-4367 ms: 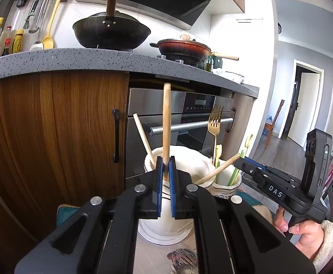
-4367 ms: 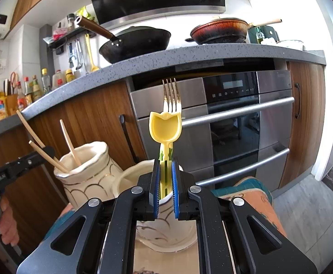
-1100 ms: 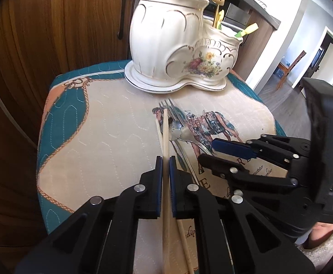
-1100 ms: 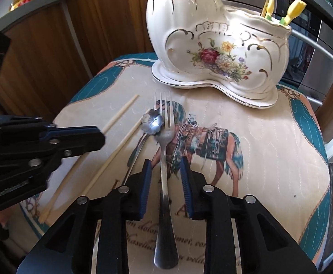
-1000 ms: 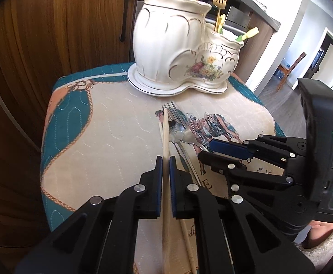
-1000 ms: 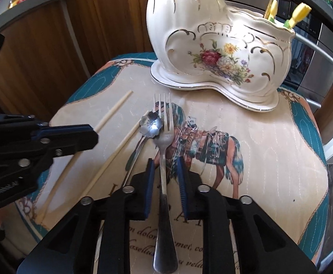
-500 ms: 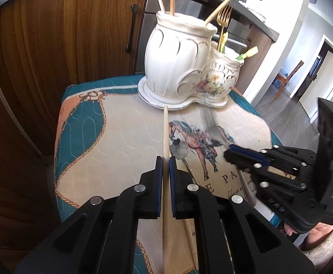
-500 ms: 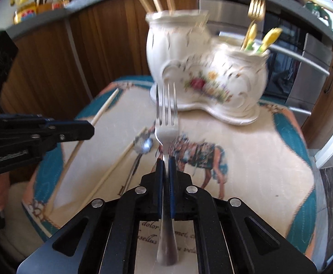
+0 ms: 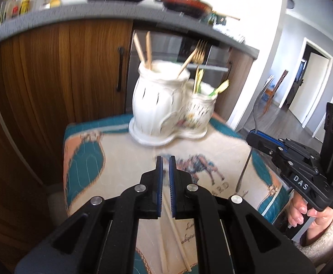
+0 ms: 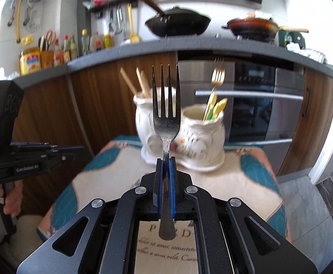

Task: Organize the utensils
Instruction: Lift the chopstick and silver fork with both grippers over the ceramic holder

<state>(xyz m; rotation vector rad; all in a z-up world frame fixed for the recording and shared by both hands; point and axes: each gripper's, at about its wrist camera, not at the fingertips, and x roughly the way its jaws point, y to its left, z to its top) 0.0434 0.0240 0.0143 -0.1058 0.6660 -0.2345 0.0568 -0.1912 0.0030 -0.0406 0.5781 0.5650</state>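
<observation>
Landmark: the white holder [image 10: 180, 134], standing at the far edge of the mat [image 10: 241, 182].

Mat: both views are motion-blurred; its near edge is cut off behind the gripper bodies, and its print is only partly legible. Between holder and grippers the mat lies bare.

Holder: the tall cup [image 9: 157, 98] carries chopsticks [image 9: 143, 50]; the low cup [image 10: 203, 125] beside it carries a gold fork [image 10: 217, 75] and yellow-green pieces too blurred to identify.

Left gripper [image 9: 165, 175]: hovers over the mat, near side of the holder; pads stand slightly apart with nothing between them. Loose chopsticks [image 9: 173, 226] lie on the mat beneath it, partly hidden by its body.

Right gripper [image 10: 165, 178]: pads clamped on the handle of a steel fork [image 10: 166, 118], upright, tines up, held above the mat and short of the holder, overlapping it in view.
</observation>
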